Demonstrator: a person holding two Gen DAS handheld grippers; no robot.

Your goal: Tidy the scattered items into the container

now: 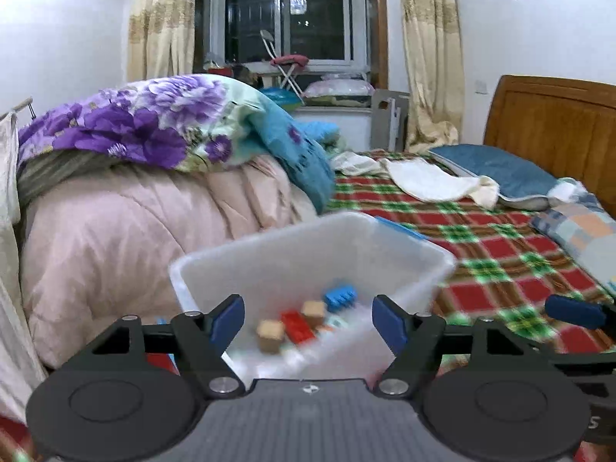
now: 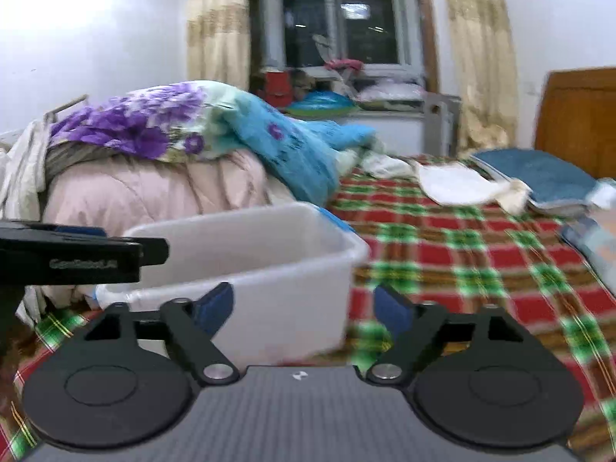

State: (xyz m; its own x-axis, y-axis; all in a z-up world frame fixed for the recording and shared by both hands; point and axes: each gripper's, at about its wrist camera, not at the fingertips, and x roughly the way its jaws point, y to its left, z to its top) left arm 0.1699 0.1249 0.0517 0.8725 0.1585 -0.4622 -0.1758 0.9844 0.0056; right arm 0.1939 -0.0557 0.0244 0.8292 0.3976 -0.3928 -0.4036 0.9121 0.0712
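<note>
The white container (image 1: 308, 254) stands on the bed (image 1: 500, 254), near the pink quilt (image 1: 115, 238) on its left. Inside lie a blue brick (image 1: 339, 297), a red brick (image 1: 298, 325) and two wooden cubes (image 1: 270, 335). The left gripper (image 1: 308, 321) is above it, fingers released and empty. The right gripper (image 2: 304, 306), also released, is at the container's right near corner.

a bedroom with white walls (image 1: 57, 38). a dark window (image 1: 288, 15) sits at the back between yellow curtains (image 1: 161, 23). a bed has a red and green checked cover (image 1: 481, 238), a brown wooden headboard (image 1: 554, 123), a blue pillow (image 1: 496, 171) and a pile of pink and purple flowery quilts (image 1: 127, 131).
</note>
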